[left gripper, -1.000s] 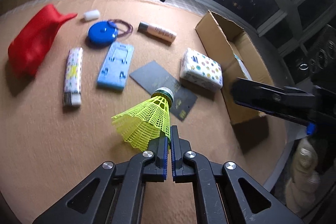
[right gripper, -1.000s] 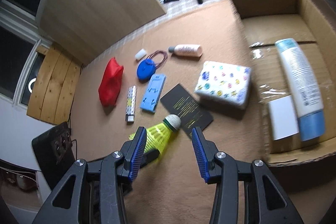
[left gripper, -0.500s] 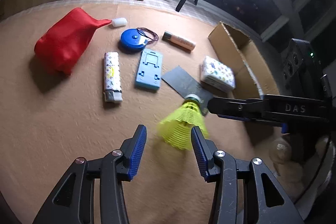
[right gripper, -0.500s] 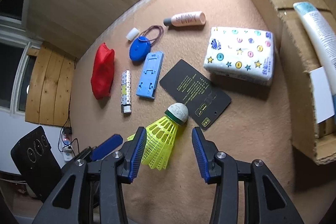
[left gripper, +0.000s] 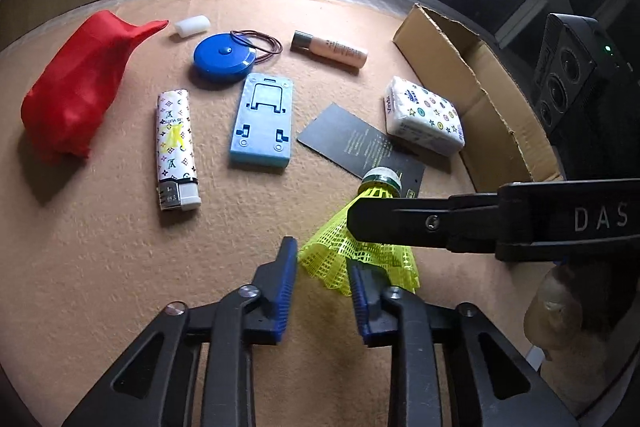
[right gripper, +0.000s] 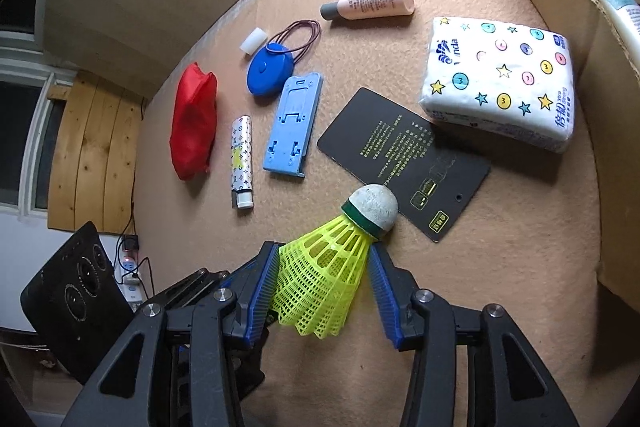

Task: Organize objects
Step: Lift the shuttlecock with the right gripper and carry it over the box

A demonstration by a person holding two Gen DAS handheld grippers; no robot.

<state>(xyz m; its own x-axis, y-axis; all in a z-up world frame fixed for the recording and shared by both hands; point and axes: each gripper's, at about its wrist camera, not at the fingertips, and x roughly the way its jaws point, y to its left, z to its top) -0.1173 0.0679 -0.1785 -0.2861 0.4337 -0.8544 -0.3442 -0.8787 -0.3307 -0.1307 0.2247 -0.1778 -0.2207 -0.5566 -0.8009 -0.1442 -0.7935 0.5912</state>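
Handoff: a second ago the left gripper [left gripper: 322, 273] was pinching the skirt of the yellow shuttlecock [right gripper: 332, 273]. Now its jaws are spread and the right gripper [right gripper: 324, 273] has slid in around the skirt.
Left jaws: released, blue pads apart, skirt edge just beside the right-hand pad.
Right jaws: one pad on each side of the mesh. They look closed up to it, but I honestly can't tell from this angle if they're squeezing yet or just cradling.
Shuttlecock: cork nose pointing away, low over the tan bench, hanging over the near corner of the black card [right gripper: 404, 163]. Not in the box yet.
Box: the cardboard box [left gripper: 476, 83] sits off to the right, with a white tube [right gripper: 618, 13] already inside.
What it means: looks like the shuttlecock got passed to the hand nearer the box, so dropping it in is probably next.
Still waiting: lighter [left gripper: 176, 147], blue holder [left gripper: 262, 125], tissue pack [right gripper: 500, 79], red pouch [left gripper: 74, 87].
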